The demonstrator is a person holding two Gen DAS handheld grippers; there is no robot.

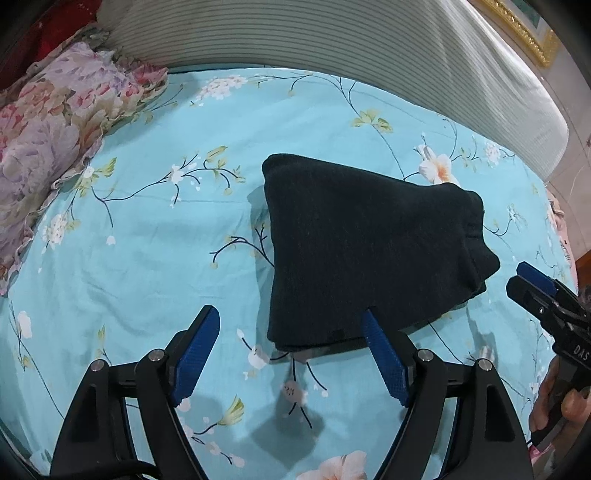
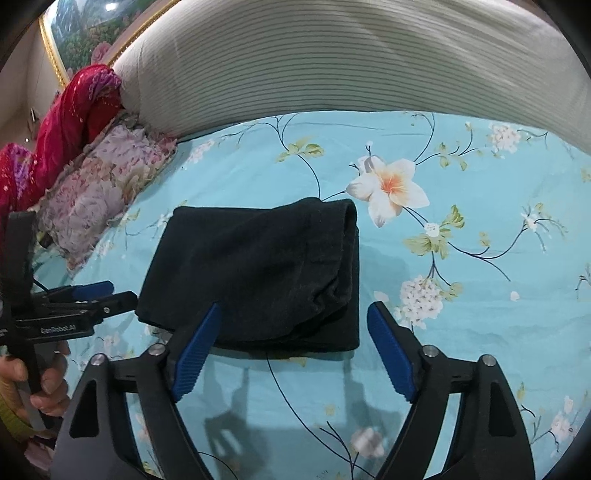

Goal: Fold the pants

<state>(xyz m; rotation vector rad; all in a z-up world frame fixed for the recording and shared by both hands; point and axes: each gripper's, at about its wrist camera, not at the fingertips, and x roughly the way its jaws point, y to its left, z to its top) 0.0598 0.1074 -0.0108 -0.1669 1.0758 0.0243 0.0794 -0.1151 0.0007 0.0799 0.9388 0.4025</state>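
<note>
The black pants (image 1: 369,251) lie folded into a compact thick bundle on the light blue floral bedsheet (image 1: 166,258). They also show in the right wrist view (image 2: 258,273). My left gripper (image 1: 290,314) is open and empty, hovering at the bundle's near left edge. My right gripper (image 2: 295,310) is open and empty, just in front of the bundle's near edge. Each gripper shows from the side in the other's view: the right gripper (image 1: 524,277) right of the bundle, the left gripper (image 2: 110,291) left of it.
A floral pillow (image 1: 48,147) lies at the left of the bed. A striped grey headboard cushion (image 1: 295,33) runs along the back. Red fabric (image 2: 74,107) is piled at the far left. A gold-framed picture (image 1: 524,26) hangs on the wall.
</note>
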